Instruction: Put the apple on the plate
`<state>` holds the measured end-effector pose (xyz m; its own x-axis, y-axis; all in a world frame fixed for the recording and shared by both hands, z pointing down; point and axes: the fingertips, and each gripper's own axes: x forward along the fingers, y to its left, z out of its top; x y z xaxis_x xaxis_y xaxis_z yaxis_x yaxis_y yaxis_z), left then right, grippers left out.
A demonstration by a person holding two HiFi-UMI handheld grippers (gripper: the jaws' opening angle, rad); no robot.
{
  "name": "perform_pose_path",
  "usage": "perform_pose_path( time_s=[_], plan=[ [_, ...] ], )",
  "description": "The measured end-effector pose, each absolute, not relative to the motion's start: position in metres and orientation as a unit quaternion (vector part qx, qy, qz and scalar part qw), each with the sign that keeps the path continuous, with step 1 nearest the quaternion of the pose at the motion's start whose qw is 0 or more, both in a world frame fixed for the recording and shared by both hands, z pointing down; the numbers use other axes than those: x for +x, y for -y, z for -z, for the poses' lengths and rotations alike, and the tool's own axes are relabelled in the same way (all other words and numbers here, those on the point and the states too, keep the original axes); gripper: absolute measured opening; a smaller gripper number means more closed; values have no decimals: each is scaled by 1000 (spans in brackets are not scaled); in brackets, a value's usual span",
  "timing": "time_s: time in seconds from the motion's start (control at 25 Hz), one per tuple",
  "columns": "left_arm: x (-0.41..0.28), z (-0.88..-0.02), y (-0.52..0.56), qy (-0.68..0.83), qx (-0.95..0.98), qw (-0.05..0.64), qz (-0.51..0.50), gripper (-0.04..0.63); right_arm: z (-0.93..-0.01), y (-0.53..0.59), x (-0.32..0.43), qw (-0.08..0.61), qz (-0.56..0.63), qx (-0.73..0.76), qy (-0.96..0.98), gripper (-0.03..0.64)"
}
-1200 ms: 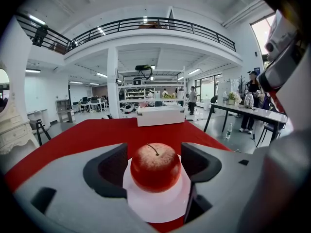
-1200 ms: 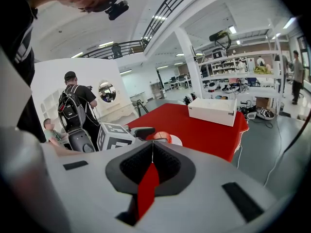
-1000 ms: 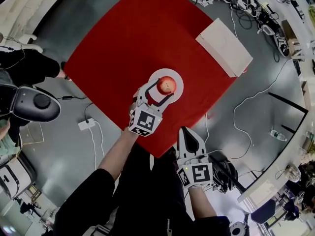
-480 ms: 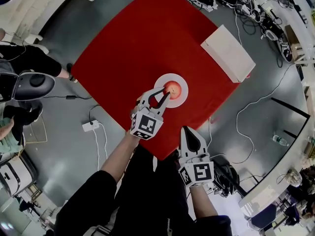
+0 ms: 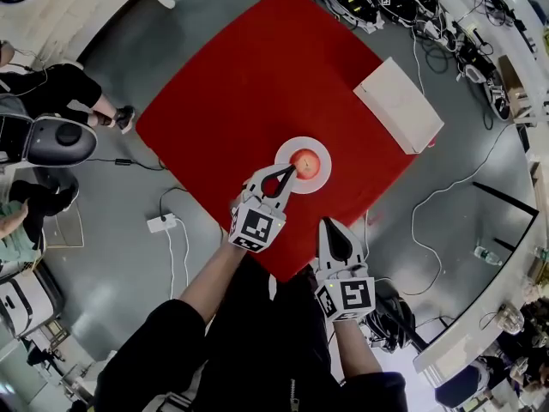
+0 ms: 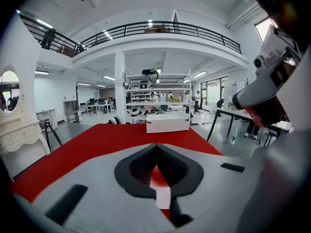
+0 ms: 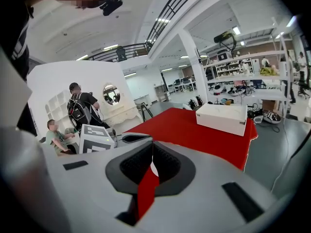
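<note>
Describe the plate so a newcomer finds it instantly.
Find the big red table. Toward its near corner lies a round white plate. Unlike the white box at the table's right edge, it is flat, round and holds a red apple.

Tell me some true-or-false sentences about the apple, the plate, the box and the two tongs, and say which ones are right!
1. The apple sits on the plate. True.
2. The left tongs hold the apple. False: they have just closed on nothing, beside it.
3. The box stands on the red table. True.
4. The right tongs are wide open. False: they are shut and empty.
5. The plate lies on the box. False: it lies on the table, apart from the box.
</note>
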<state>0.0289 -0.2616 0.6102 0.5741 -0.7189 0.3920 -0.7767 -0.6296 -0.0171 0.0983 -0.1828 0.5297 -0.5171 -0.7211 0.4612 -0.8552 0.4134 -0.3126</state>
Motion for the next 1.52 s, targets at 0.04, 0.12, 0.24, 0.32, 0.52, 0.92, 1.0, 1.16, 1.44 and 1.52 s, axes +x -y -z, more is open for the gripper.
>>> perform_pose_path(
  time_s=[0.04,0.12,0.24,0.32,0.52,0.92,1.0,1.16,1.44,1.52],
  plan=[
    [28,-606,260,426,883,80,-181,6,-528,183,97,128,-259,473,832,12],
    [26,-592,257,430,883,77,-171,6,-523,184,96,128,-253,470,836,12],
    [25,-565,256,435,885,63,-156,6,-514,185,96,124,-246,466,841,12],
    [22,-552,251,440,884,61,-149,6,-508,185,95,123,-240,465,843,12],
    [16,-529,240,442,883,58,-146,6,-492,187,94,115,-227,464,849,12],
    [9,-490,198,448,880,78,-134,6,-458,179,89,100,-204,457,860,12],
    [5,-479,190,450,880,78,-132,6,-451,174,87,101,-201,455,862,12],
    [1,-455,182,446,884,63,-129,6,-436,169,83,96,-194,454,864,12],
    [2,-422,178,441,889,40,-118,6,-410,162,77,84,-170,455,870,12],
    [2,-418,175,440,890,38,-111,6,-406,159,73,80,-161,453,873,12]
  ],
)
